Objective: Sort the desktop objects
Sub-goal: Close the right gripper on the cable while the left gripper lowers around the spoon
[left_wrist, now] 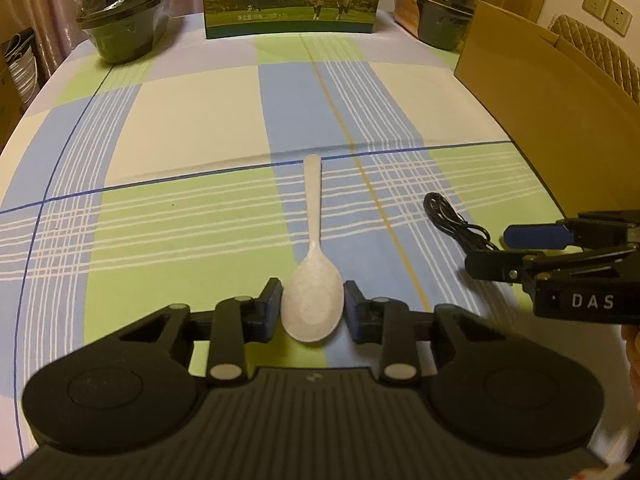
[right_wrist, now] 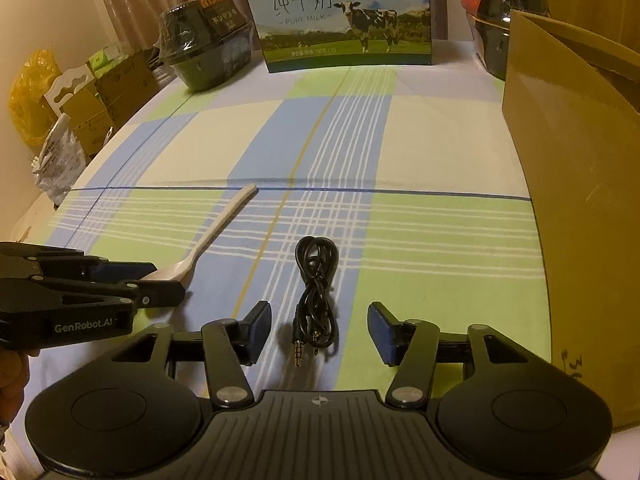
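Observation:
A white spoon (left_wrist: 312, 280) lies on the checked tablecloth, handle pointing away. Its bowl sits between the open fingers of my left gripper (left_wrist: 312, 294), with small gaps on both sides. The spoon also shows in the right wrist view (right_wrist: 208, 240). A coiled black audio cable (right_wrist: 316, 296) lies between the open fingers of my right gripper (right_wrist: 319, 322), plugs toward me. The cable also shows in the left wrist view (left_wrist: 456, 222). The right gripper appears at the right of the left wrist view (left_wrist: 496, 250), and the left gripper at the left of the right wrist view (right_wrist: 166, 280).
A brown cardboard box (right_wrist: 576, 184) stands along the right side. A milk carton box (right_wrist: 346, 20) stands at the back centre. Wrapped dark bowls sit at the back left (right_wrist: 204, 52) and back right (right_wrist: 508, 12). Clutter lies beyond the table's left edge (right_wrist: 68, 120).

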### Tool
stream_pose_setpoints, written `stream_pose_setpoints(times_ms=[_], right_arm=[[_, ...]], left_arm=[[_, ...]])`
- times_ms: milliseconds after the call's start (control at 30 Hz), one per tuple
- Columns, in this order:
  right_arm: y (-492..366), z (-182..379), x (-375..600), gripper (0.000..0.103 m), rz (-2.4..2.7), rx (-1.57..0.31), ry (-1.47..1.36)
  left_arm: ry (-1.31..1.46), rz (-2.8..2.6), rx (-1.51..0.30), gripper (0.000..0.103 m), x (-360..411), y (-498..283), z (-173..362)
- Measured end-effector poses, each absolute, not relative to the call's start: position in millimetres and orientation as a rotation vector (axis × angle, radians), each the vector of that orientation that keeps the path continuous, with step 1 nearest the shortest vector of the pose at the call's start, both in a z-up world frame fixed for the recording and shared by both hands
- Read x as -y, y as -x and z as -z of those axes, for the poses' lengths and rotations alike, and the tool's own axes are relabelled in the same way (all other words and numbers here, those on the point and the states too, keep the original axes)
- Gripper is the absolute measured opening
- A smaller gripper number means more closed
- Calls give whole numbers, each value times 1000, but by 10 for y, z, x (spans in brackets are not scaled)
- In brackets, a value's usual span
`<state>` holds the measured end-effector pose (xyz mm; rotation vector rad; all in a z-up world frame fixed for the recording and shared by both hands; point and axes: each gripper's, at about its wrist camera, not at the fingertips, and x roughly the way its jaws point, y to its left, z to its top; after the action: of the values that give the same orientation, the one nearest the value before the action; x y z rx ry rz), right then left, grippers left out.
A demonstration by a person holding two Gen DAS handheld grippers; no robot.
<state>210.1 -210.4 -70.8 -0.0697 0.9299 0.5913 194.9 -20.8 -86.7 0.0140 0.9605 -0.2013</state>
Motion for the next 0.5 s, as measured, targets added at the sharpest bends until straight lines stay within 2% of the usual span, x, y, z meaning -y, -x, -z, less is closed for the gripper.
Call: stream_pose_setpoints(times_ms=[500], right_arm=[[-2157,762,2033,52,-599,-921,89]], left_arm=[[-29,195,-945,27,217,-1909,826]])
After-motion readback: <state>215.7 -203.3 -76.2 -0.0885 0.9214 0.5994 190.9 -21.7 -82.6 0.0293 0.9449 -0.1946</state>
